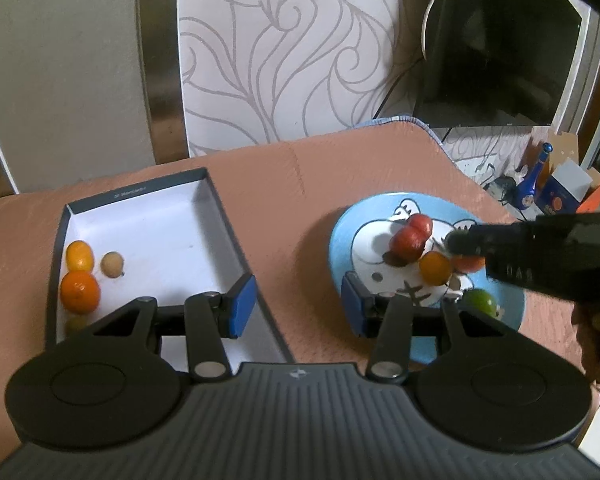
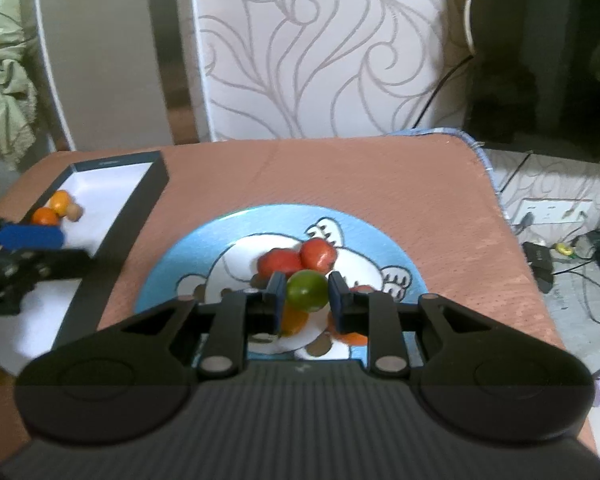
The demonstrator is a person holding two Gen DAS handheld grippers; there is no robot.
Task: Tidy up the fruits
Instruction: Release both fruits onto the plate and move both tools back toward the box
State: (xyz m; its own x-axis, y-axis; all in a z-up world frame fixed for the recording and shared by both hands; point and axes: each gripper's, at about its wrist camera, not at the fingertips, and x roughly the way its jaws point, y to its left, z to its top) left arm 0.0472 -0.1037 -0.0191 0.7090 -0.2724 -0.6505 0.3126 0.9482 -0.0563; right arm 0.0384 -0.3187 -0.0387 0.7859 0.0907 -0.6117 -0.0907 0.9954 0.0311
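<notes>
Left gripper with jaws spread wide, right gripper jaws narrowed, low and forward

On the surface, the box lies left and the plate right. Three fruits sit in the box's left side; more fruits sit on the plate.

A swirl-patterned panel stands behind the orange-brown mat. A dark television and a blue bottle sit right.

Orange fruit half hidden behind right gripper pad; box near end hidden by left gripper.
</notes>
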